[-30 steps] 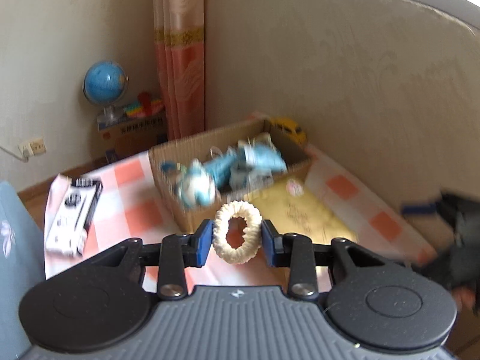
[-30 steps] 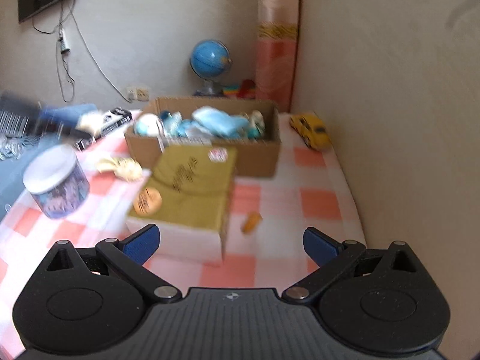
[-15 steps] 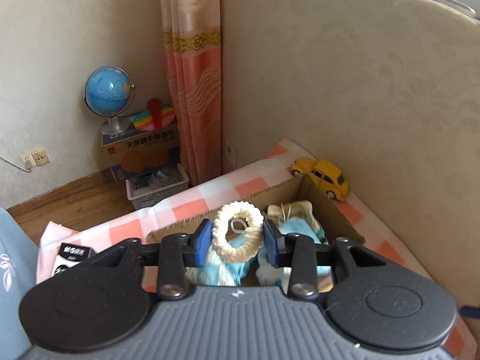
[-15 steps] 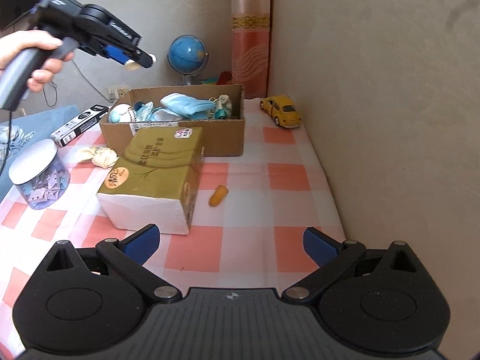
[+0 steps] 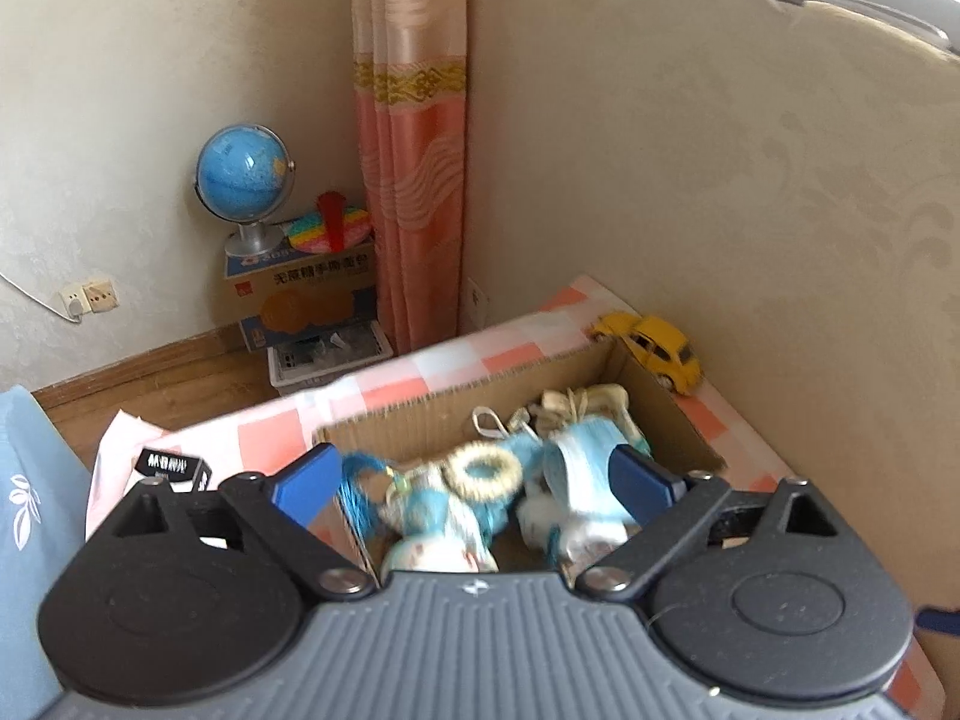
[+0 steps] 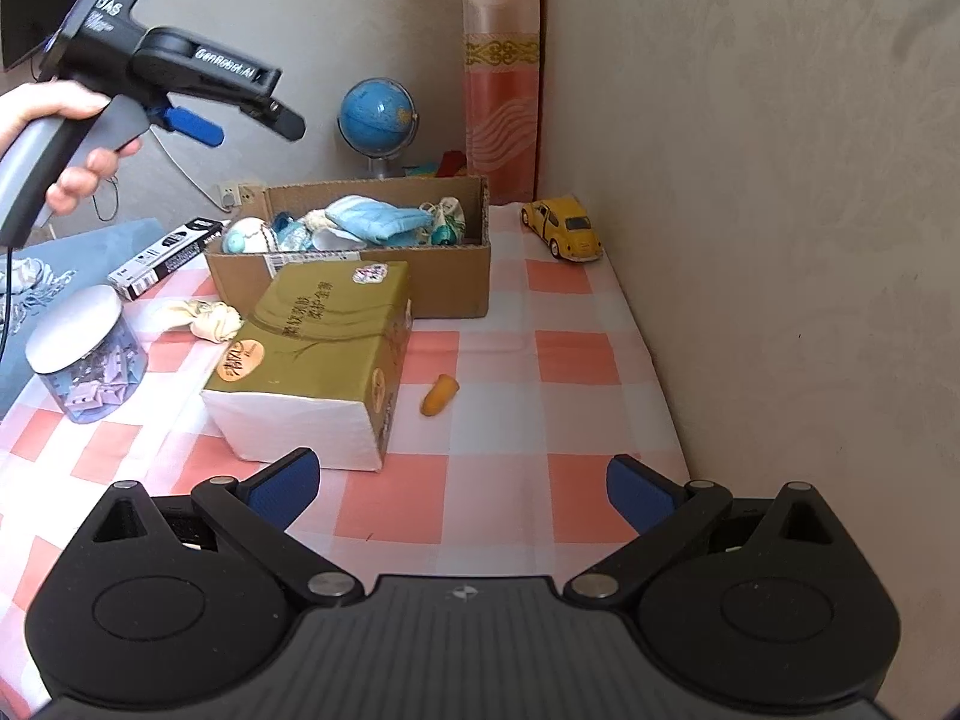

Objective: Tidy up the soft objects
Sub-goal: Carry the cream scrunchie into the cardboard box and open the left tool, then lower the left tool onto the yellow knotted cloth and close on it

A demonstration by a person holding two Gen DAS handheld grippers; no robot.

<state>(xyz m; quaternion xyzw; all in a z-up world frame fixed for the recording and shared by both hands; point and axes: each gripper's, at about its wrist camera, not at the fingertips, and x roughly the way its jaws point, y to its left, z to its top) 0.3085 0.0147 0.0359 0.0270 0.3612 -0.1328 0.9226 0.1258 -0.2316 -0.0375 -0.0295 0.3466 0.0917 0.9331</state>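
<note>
A cardboard box [image 5: 660, 396] [image 6: 456, 276] holds several soft blue and white items. A cream ring [image 5: 485, 469] lies among them in the box. My left gripper [image 5: 477, 483] is open and empty, held above the box; it also shows in the right wrist view [image 6: 240, 114] at the upper left, well above the box. My right gripper [image 6: 462, 489] is open and empty, low over the checked tablecloth [image 6: 576, 354]. A cream crumpled cloth [image 6: 207, 318] lies on the table left of the tissue pack. A small orange soft piece [image 6: 440, 394] lies right of the pack.
A gold tissue pack [image 6: 324, 348] stands in front of the box. A clear jar with a white lid [image 6: 87, 354] is at the left. A black-and-white carton [image 6: 171, 255] lies behind it. A yellow toy car [image 6: 564, 228] [image 5: 651, 351] sits by the wall. A globe [image 5: 243, 180] stands on boxes on the floor.
My left gripper has opened and let go of the cream ring, which now lies in the box. The right gripper has stayed open and nearly still.
</note>
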